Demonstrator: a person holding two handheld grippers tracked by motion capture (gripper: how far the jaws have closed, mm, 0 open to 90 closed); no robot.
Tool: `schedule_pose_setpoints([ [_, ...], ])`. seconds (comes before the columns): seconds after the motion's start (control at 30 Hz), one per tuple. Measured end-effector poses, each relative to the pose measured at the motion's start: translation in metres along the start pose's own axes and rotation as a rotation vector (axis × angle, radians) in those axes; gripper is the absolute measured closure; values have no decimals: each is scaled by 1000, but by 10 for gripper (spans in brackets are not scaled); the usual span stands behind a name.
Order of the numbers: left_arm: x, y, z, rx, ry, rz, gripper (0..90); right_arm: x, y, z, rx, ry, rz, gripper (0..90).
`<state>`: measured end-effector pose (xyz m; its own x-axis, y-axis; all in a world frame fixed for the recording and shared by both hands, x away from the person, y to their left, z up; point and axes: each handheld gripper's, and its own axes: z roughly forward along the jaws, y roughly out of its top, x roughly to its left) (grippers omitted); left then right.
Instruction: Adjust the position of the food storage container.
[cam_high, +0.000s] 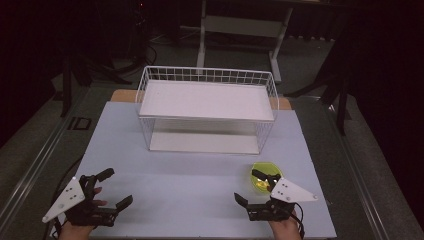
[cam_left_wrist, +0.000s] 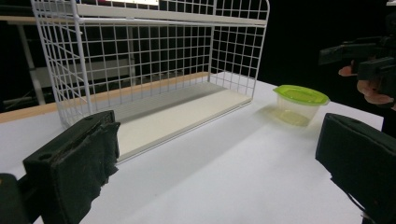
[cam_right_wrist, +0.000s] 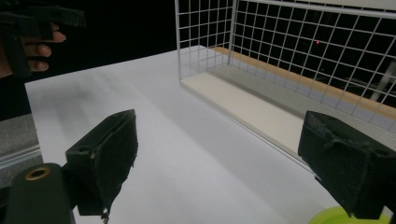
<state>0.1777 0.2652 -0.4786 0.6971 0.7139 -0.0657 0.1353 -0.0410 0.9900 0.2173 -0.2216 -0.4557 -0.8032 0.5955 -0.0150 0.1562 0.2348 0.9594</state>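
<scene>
A clear tub with a green lid (cam_high: 265, 176) sits on the white table at the front right; in the left gripper view the tub (cam_left_wrist: 299, 102) stands past the jaws to the right. My right gripper (cam_high: 249, 186) is just left of the tub and near it, jaws wide apart with nothing between them (cam_right_wrist: 224, 158). A sliver of the green lid (cam_right_wrist: 336, 217) shows under its right jaw. My left gripper (cam_high: 117, 187) rests at the front left, also open and empty (cam_left_wrist: 217, 154).
A white wire rack (cam_high: 206, 107) with an upper and a lower shelf stands at the middle back of the table (cam_high: 190, 185). Its open front faces me (cam_left_wrist: 149, 70). Dark floor and table legs lie beyond the far edge.
</scene>
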Motion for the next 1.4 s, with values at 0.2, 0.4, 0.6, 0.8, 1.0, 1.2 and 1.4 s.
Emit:
schedule_pose_setpoints([
  [0.2, 0, 0, 0, 1, 1, -4, 4, 4, 8, 0, 7, 31, 1, 118],
  [0.4, 2, -1, -1, 0, 12, -2, 4, 8, 26, -5, -30, 44, -31, 115],
  [0.6, 1, -1, 1, 4, 9, -4, 4, -1, 38, -11, -1, -21, -49, 138],
  [0.8, 0, -2, 2, 10, 5, -4, 4, -26, 39, -24, 21, -137, -45, 264],
  [1.0, 0, -2, 3, 9, 0, -4, 4, -52, 26, -39, 20, -220, 40, 452],
  [1.2, -1, -2, 3, 12, -1, -5, 4, -74, 4, -49, 85, -308, 74, 627],
  [1.4, 0, -2, 4, 15, -1, -5, 4, -92, -20, -56, 157, -365, 99, 798],
])
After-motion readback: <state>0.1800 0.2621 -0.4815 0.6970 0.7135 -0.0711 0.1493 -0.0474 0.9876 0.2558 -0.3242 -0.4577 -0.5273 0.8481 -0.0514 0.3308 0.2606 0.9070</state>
